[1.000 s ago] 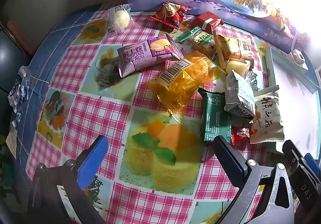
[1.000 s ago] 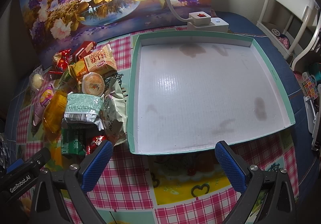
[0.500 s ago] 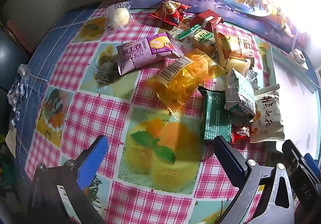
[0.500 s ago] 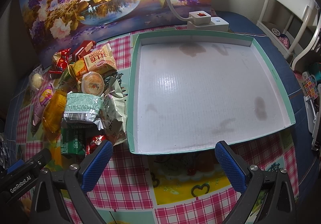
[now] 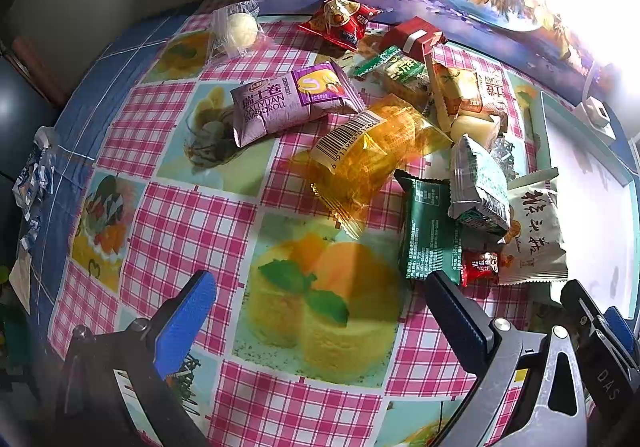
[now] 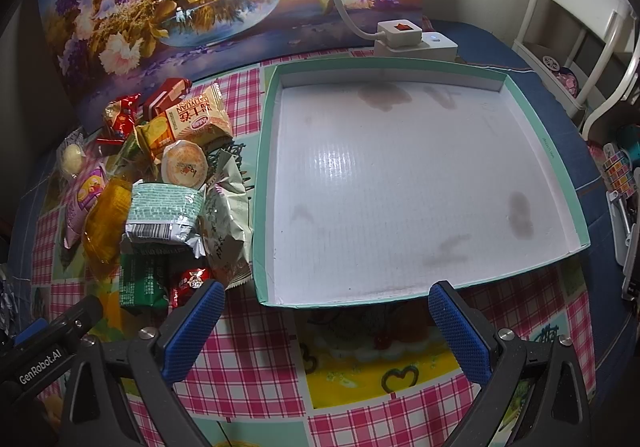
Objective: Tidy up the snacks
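Observation:
A heap of wrapped snacks lies on the checked tablecloth: a purple Swiss roll pack [image 5: 288, 103], an amber pack with a barcode [image 5: 372, 159], a dark green pack [image 5: 430, 231], a pale green pack [image 5: 478, 183], a small red candy [image 5: 480, 267] and a white pack with black writing [image 5: 536, 235]. My left gripper [image 5: 320, 291] hovers open near the table's front, short of the heap, holding nothing. The shallow teal-rimmed tray [image 6: 544, 139] has a bare white floor. My right gripper [image 6: 326, 303] stands open at the tray's near rim. The heap [image 6: 164, 203] lies left of the tray.
A floral picture [image 6: 192, 7] leans at the back. A white power strip with a lamp [image 6: 412, 39] sits behind the tray. A round sweet in clear wrap [image 5: 238, 29] lies apart at far left. White chair frames [image 6: 580, 27] stand right of the table.
The left wrist view has shifted slightly, so the snacks sit a touch lower in frame. The right gripper and tray look unchanged.

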The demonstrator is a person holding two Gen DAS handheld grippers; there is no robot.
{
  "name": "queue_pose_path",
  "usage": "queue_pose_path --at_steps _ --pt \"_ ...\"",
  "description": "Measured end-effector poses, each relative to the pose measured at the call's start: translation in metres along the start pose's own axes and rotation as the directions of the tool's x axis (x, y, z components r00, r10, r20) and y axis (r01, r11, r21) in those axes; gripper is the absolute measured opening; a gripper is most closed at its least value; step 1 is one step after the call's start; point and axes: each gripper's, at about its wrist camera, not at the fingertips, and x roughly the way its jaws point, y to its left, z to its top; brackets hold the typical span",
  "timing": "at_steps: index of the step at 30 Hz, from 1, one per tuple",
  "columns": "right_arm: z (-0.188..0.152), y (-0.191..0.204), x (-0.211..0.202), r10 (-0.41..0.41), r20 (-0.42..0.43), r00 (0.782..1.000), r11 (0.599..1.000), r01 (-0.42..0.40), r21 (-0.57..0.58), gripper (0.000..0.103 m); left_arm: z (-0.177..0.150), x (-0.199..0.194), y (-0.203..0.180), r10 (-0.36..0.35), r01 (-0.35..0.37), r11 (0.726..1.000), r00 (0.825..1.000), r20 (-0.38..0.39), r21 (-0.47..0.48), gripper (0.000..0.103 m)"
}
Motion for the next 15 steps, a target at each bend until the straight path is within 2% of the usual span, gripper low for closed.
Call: queue_pose_path --at_steps 7,15 --pt "0.001 -0.001 0.007 -0.006 -0.011 1.0 1.0 0.006 0.008 0.103 0.002 0.007 -0.008 -0.005 0.005 1.0 1.0 0.013 0.01 0.103" --pt "0.006 -0.011 0.013 -0.025 -0.018 1.0 0.999 0.026 0.035 0.103 0.009 0.02 -0.033 -0.064 0.063 0.996 0.998 0.019 0.061 0.103"
